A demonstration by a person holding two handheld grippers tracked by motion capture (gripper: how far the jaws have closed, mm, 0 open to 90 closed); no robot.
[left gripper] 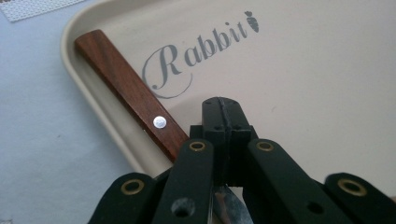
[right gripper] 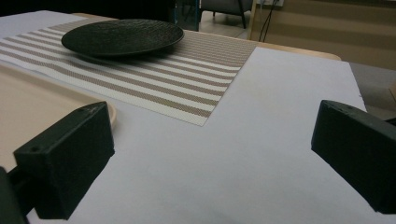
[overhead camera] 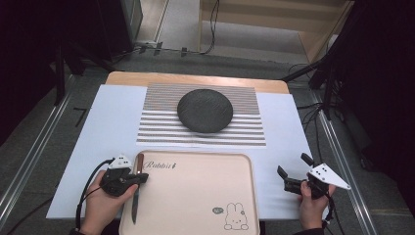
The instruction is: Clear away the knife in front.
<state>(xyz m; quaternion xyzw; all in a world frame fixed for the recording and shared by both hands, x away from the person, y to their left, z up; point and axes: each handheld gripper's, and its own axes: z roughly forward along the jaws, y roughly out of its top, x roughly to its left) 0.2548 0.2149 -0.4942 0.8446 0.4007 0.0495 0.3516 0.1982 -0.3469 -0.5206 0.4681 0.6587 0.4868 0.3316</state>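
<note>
Knife (overhead camera: 135, 190) lying along left rim of beige tray (overhead camera: 195, 196), wooden handle (left gripper: 130, 93) toward far corner beside "Rabbit" print, blade pointing back toward person. Handle resting partly on the tray's raised lip, so knife sits tilted rather than flat.

Left hand-held gripper (overhead camera: 142, 177) over knife at junction of handle and blade. Jaws fully together in left gripper view, with blade (left gripper: 229, 205) showing just beneath them. Whether pads actually pinch the blade or just sit closed above it: cannot tell. No firm hold visible.

Right hand-held gripper (overhead camera: 292, 171) off tray, over white sheet (overhead camera: 98, 127) on table (overhead camera: 195, 78), jaws wide apart, nothing between them.

Further out: striped placemat (overhead camera: 156, 132) beyond tray, black plate (overhead camera: 204, 110) on it, well apart from knife.

Risks, judged from here:
- Thin smooth blade plus closed pads = poor purchase; likely slip or pivot on lift, heavy handle end dropping first.
- Handle on sloped lip: sideways nudge could roll knife off onto sheet or skate it into tray.
- Jaws closed above rather than around blade means a lift comes up with nothing.
- Blade tip near left hand (overhead camera: 105, 200); a swing on lift brings edge toward fingers.
- Light tray may slide if pushed.
</note>
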